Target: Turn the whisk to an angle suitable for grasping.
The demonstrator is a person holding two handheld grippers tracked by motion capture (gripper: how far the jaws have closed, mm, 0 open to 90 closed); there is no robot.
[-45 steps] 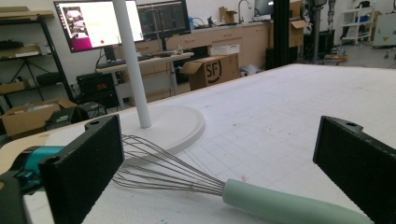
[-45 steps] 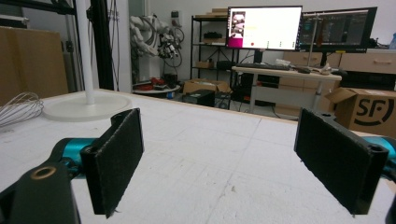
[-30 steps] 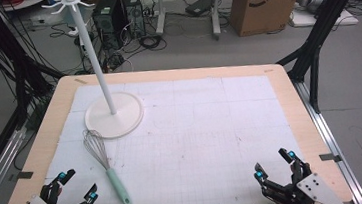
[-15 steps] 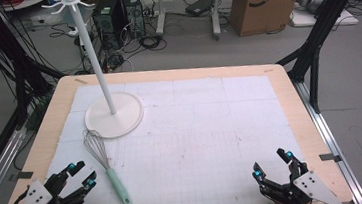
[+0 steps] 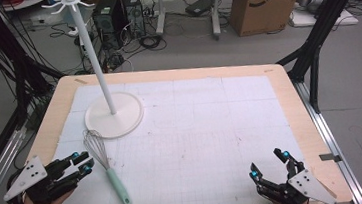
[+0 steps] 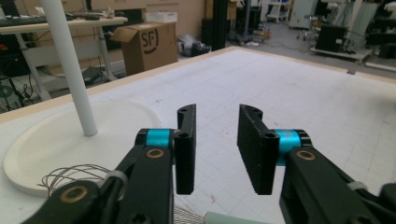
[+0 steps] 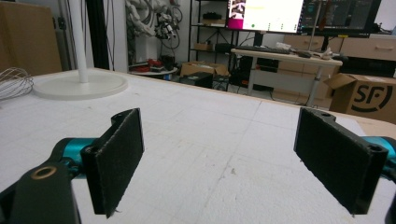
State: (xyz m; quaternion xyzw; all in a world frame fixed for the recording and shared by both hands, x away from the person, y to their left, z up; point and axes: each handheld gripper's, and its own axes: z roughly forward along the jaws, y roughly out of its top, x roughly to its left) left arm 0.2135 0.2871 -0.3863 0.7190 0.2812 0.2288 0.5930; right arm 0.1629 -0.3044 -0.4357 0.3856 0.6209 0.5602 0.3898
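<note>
Currently we list: whisk (image 5: 106, 168) lying near the table's (image 5: 213, 144) front-left corner, wires toward the white stand (image 5: 114, 119), not yet lifted. Our left gripper (image 5: 85, 162) hovers just beside its wires, jaws just narrowing, nothing between them. Right gripper (image 5: 270, 166) at the front-right corner, jaws wide, empty. Left gripper view adds the wires (image 6: 70, 175) beneath its jaws; high view gives the green handle (image 5: 118, 188).

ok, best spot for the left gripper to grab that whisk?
Probably the mint handle of the whisk, from above, jaws across it. It lies flat, straight and slim; the wire head is springy and sits against the stand's base. The left gripper is nearest, nothing between its jaws.
</note>
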